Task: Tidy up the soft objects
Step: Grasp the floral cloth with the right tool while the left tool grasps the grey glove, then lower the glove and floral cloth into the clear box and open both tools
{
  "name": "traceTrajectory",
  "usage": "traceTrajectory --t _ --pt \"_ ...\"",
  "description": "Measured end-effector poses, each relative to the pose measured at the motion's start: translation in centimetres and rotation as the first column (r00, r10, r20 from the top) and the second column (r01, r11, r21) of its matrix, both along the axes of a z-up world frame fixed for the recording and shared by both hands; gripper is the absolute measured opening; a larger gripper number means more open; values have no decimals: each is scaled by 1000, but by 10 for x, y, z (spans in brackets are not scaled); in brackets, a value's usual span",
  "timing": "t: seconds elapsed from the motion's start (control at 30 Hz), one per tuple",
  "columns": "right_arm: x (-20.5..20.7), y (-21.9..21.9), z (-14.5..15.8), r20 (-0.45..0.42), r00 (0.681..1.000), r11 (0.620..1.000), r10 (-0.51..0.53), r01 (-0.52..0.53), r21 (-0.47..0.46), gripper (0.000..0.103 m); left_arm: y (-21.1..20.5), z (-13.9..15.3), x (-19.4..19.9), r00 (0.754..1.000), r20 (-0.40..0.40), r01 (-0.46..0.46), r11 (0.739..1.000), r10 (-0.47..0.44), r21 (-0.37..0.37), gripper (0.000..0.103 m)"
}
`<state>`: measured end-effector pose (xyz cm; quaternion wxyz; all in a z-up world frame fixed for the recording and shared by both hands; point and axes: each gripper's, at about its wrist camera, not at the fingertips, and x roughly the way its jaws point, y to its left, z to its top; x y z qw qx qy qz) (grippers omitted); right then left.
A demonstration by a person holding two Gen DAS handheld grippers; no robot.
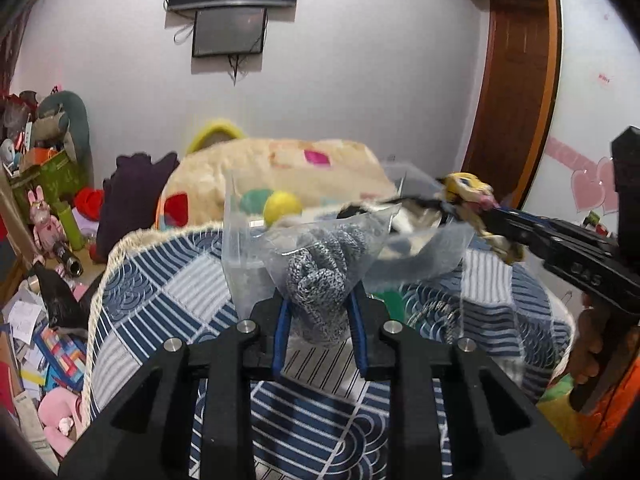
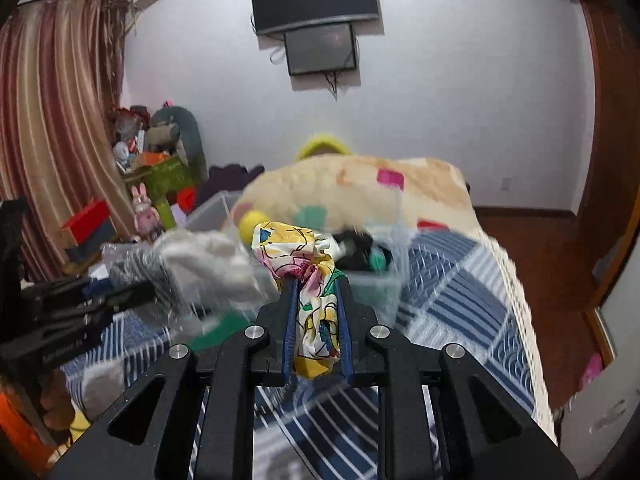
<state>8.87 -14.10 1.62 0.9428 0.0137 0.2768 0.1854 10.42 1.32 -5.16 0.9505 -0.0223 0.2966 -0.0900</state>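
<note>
My left gripper (image 1: pixel 318 300) is shut on a clear plastic bag (image 1: pixel 332 248) that holds a grey knitted cloth (image 1: pixel 320 280), lifted above the bed. The bag also shows blurred in the right wrist view (image 2: pixel 192 264). My right gripper (image 2: pixel 316 284) is shut on a crumpled yellow patterned cloth (image 2: pixel 304 248) with cartoon prints. In the left wrist view the right gripper (image 1: pixel 492 216) holds that cloth (image 1: pixel 468 190) at the bag's open mouth. A clear plastic bin (image 2: pixel 376 280) with a yellow ball (image 1: pixel 282 206) and other soft things stands behind.
The bed has a blue and white patterned quilt (image 1: pixel 168 280) and a cream blanket (image 2: pixel 360 188) heaped at the back. Toys, boxes and papers clutter the floor at left (image 1: pixel 48 240). A wooden door (image 1: pixel 516 80) stands at right. Two screens hang on the wall (image 2: pixel 316 0).
</note>
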Motion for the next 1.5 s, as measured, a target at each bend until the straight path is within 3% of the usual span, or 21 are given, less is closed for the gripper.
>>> traceTrajectory --t 0.3,0.53,0.7,0.83,1.13,1.27,1.37,1.5 --pt "22 30 25 80 995 998 57 -60 26 16 4 43 4 993 117 -34 999 33 0 26" --pt "43 53 18 59 994 996 90 -89 -9 16 19 53 29 981 152 -122 992 117 25 26" --pt "55 68 2 11 995 993 103 -102 -63 16 36 39 58 981 94 -174 985 172 7 26" --pt "69 74 -10 -41 993 991 107 -110 -77 16 42 25 79 987 23 -157 987 158 -18 26" --pt "85 86 -34 -156 979 983 133 -150 -103 16 14 10 98 996 4 -85 992 85 91 26" --pt "84 82 -31 -172 976 984 136 -153 -88 21 12 2 103 997 -34 -68 994 71 87 27" --pt "82 81 -28 -166 976 982 140 -157 -100 30 14 3 101 998 -37 -55 997 58 59 27" --pt "73 80 -19 -140 980 982 144 -159 -100 31 13 8 94 998 -45 -34 998 36 44 29"
